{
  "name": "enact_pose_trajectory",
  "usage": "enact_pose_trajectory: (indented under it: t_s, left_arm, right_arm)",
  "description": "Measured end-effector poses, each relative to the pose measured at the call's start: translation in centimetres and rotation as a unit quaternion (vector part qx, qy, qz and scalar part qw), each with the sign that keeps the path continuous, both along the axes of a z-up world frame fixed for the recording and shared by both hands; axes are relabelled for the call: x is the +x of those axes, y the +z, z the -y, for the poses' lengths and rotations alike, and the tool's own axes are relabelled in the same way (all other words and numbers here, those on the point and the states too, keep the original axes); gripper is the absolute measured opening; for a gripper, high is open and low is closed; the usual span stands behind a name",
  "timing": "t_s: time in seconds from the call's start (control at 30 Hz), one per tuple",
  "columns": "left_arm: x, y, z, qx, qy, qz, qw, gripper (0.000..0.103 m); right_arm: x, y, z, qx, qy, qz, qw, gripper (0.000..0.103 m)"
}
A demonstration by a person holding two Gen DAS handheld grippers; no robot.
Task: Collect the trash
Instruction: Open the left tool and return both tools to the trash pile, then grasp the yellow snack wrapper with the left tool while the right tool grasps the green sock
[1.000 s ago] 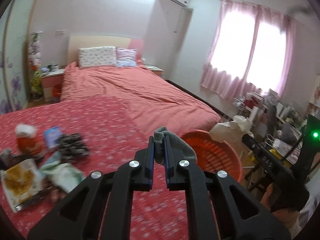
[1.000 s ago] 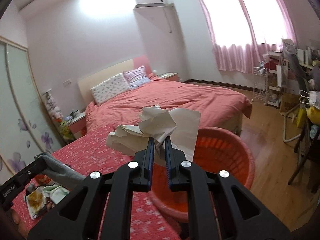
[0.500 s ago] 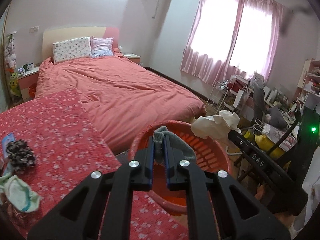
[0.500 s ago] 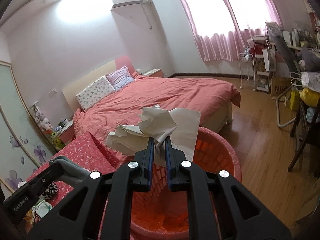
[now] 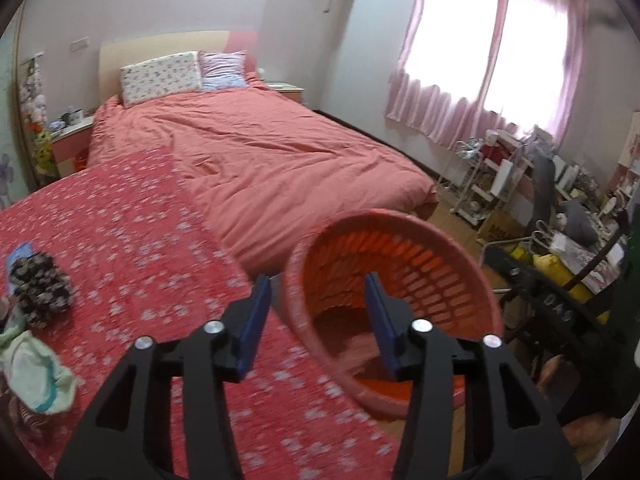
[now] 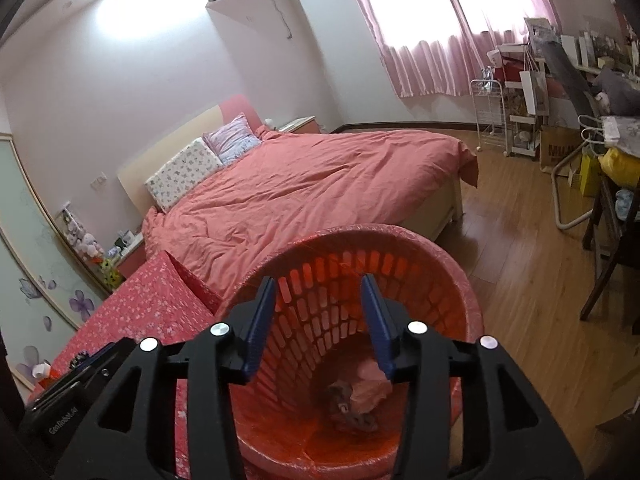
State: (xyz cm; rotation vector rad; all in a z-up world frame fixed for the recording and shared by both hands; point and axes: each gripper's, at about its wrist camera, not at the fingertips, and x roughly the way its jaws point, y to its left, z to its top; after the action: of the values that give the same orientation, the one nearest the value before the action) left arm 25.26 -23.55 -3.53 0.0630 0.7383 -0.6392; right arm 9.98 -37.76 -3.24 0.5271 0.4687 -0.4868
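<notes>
Bed (image 5: 280,160): fills the far half of both views, under a plain salmon cover; nearer lies a red flowered spread (image 5: 120,248).
Basket (image 6: 400,248): orange slatted tub on the floor at the spread's corner, mouth up, its long axis upright; it only looks tipped toward the cameras through the fisheye.
Left gripper (image 5: 318,300): jaws wide apart and bare, poised over the basket's near rim.
Right gripper (image 6: 318,308): jaws likewise spread, nothing between them, aimed down into the basket's mouth.
What changed: half a second ago the left gripper pinched a grey rag and the right a crumpled paper; both have let go.
Dropped trash (image 6: 360,394): a pale wad touching a darker lump on the basket floor; probably the paper and rag, though it is too blurred to be sure.
Meaning: this load is delivered, and both tools are free for another trip.
Trash left: a dark patterned bundle (image 5: 38,294) and a pale green-white cloth (image 5: 32,376) lie on the spread at far left, well apart from the basket.
</notes>
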Motion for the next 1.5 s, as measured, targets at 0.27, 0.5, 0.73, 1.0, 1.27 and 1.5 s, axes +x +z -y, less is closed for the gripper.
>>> enact_pose_trajectory:
  t_s: [0.27,0.5,0.73,1.0,1.27,1.5]
  left_arm:
    - [-1.7,0.5,-5.7,0.047,0.054,0.045,0.9964,0.068]
    - [-2.2,1.1,-13.3,0.044,0.121,0.042,0.9908,0.073]
    - [-3.0,1.3,-21.9,0.048,0.209,0.045,0.9757,0.080]
    - [-3.5,0.8,-31.3,0.056,0.302,0.034,0.9510,0.081]
    - [-4.2,0.6,-37.7,0.044,0.349,0.024,0.9358,0.081]
    - [-4.2,-0.2,-40.2,0.037,0.361,0.011,0.9317,0.081]
  right_arm:
    - [0.3,1.7,-2.8,-0.064,0.020,-0.016,0.998,0.058]
    - [1.9,2.5,-7.7,-0.091,0.083,-0.024,0.992,0.058]
    - [4.0,2.2,-13.5,-0.090,0.164,-0.042,0.981,0.058]
    - [7.0,1.6,-21.6,-0.085,0.279,-0.057,0.955,0.058]
    - [9.3,0.5,-28.8,-0.075,0.359,-0.074,0.927,0.043]
    - [11.9,-1.0,-32.3,-0.086,0.383,-0.105,0.914,0.037]
